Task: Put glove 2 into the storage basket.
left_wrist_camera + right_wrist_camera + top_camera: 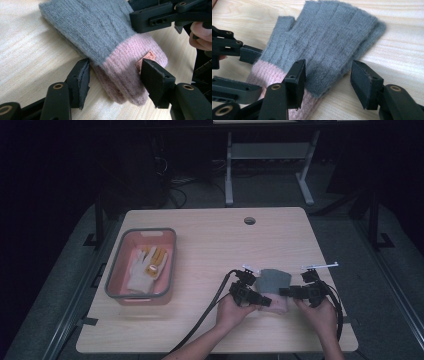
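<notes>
**Both tools at the glove cuff**

We find the grey knitted glove [273,281] flat on the bench [210,245], well right of the pink basin [116,270]. Our left tool [113,76] straddles the glove's pink cuff [130,60], jaws apart, pads not pressing. Our right tool [328,77] straddles the glove's edge beside that cuff, jaws likewise apart.

A pink bin with a grey rim [113,270] sits at the table's [210,240] left, holding what looks like a white-and-yellow glove [146,268]; a round hole [249,220] lies at the far edge.
</notes>
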